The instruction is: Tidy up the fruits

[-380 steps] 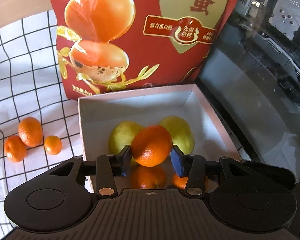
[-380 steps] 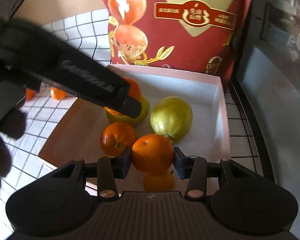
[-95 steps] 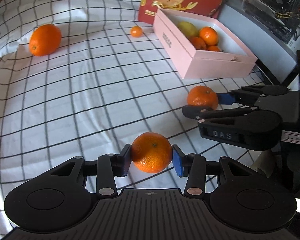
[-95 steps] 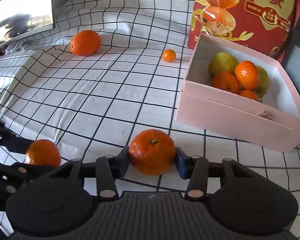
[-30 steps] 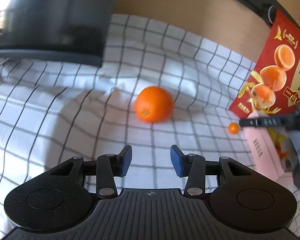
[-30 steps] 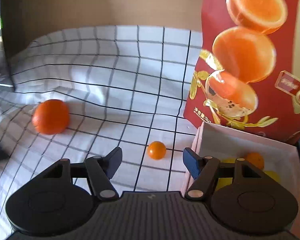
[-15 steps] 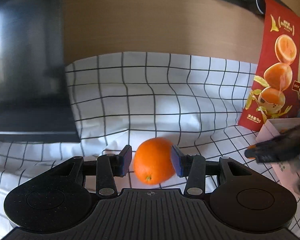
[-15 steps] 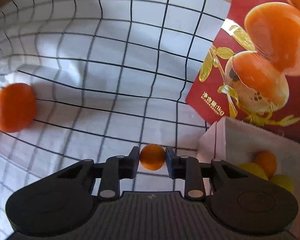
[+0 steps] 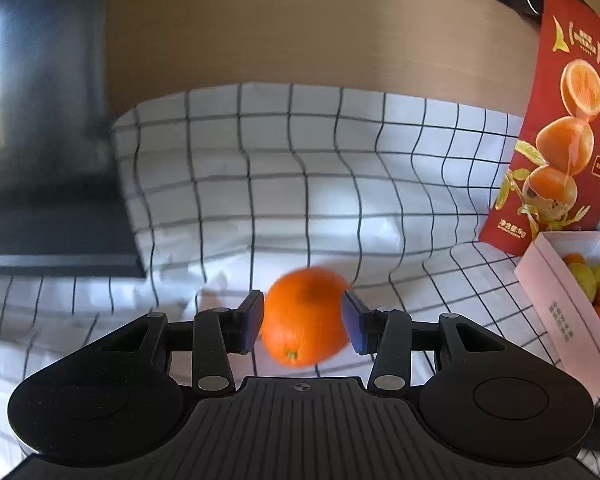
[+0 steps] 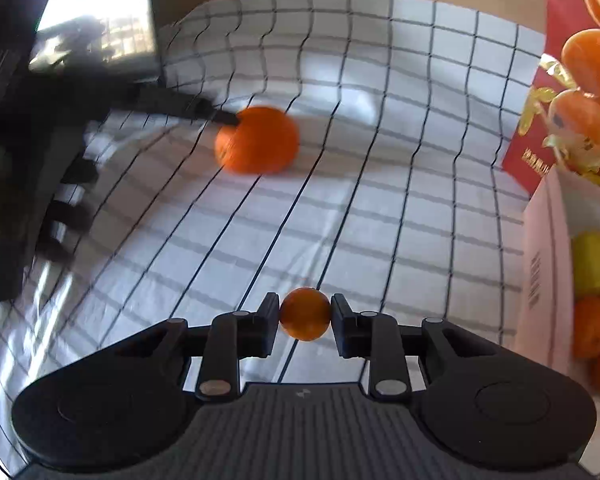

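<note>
Checked cloth point(image 10: 340, 208): each tool now clamping fruit, small mandarin point(image 10: 305, 313) newly gripped.

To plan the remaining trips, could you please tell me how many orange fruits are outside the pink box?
2: a large orange between the left hand-held gripper's pads, and a small mandarin clamped in the right hand-held gripper. Others may lie out of view.

From my remote station: a white cloth with a black grid point(image 9: 340, 184) covers the surface, rumpled and rising toward the back. A plain tan wall point(image 9: 308, 28) fills the top of the frame. At upper left stands a dark glossy screen point(image 9: 40, 120), catching bright daylight on its surface. At far right a red printed bag point(image 9: 560, 120) stands upright against the wall.
</note>
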A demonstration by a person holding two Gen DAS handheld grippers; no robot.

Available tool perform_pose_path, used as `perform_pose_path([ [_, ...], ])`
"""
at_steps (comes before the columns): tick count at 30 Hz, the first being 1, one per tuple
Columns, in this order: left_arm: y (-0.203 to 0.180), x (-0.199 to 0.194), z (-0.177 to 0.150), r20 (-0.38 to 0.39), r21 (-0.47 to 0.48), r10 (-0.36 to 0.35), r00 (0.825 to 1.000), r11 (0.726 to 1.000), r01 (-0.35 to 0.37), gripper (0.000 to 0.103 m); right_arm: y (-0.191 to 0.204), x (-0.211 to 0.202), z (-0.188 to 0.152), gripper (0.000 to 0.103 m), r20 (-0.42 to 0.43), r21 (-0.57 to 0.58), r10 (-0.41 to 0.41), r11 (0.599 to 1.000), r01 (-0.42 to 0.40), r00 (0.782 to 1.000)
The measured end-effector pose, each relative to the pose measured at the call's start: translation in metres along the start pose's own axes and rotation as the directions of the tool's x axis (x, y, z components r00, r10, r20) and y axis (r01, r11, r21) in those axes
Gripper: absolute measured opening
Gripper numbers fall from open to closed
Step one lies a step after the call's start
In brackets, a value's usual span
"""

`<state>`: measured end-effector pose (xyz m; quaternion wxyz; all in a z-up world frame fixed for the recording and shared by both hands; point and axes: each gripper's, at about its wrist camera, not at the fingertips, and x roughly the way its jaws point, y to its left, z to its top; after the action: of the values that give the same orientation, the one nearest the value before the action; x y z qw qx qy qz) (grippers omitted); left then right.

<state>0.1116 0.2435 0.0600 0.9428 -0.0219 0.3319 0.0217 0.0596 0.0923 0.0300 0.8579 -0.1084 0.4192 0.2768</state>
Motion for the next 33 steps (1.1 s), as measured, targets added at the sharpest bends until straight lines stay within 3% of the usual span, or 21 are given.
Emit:
perform_pose_path([
  [5,-0.026,0.021,0.014,-0.028,0.183,0.045,0.999,0.982,-0.039,0.049,0.006,0.002,-0.017,0.027,-0.008,-0.006,-0.016,1.000,0.016,1.000],
  [9,-0.031,0.035,0.010,-0.046,0.252,0.089,0.995,0.965,-0.075,0.053,0.005,0.000,-0.023,0.028,-0.001,-0.015,-0.032,0.999,0.032,0.999],
  [12,-0.028,0.038,0.007,-0.024,0.261,0.065,0.998,0.964,-0.057,0.054,0.006,-0.007,-0.030,0.032,0.029,-0.043,-0.072,0.996,0.073,0.997],
  [13,-0.029,0.039,0.008,-0.030,0.260,0.060,0.998,0.964,-0.050,0.054,0.006,-0.009,-0.031,0.039,0.035,-0.047,-0.074,0.996,0.076,0.997],
  [16,-0.030,0.042,0.011,-0.086,0.245,0.005,0.996,0.969,0.016,0.056,0.000,-0.016,-0.034,0.047,0.044,-0.043,-0.082,0.996,0.084,0.996],
  [20,-0.031,0.049,0.014,-0.120,0.248,0.045,0.992,0.969,-0.014,0.061,-0.010,-0.020,-0.038,0.047,0.024,-0.024,-0.096,0.995,0.096,0.995],
  [25,-0.022,0.060,0.027,-0.156,0.177,0.027,0.987,0.984,0.001,0.064,-0.019,-0.031,-0.047,0.050,0.024,0.005,-0.103,0.995,0.103,0.994],
  [28,-0.023,0.070,0.029,-0.230,0.225,0.055,0.972,0.974,-0.001,0.076,-0.022,-0.037,-0.053,0.053,0.021,0.016,-0.114,0.993,0.113,0.993],
  [30,-0.022,0.074,0.028,-0.247,0.254,0.065,0.967,0.967,0.000,0.077,-0.025,-0.041,-0.059,0.054,0.018,0.022,-0.119,0.993,0.119,0.993],
  [33,-0.014,0.083,0.029,-0.261,0.220,0.082,0.962,0.975,-0.023,0.077,-0.030,-0.047,-0.068,0.055,0.015,0.039,-0.130,0.991,0.129,0.991],
])
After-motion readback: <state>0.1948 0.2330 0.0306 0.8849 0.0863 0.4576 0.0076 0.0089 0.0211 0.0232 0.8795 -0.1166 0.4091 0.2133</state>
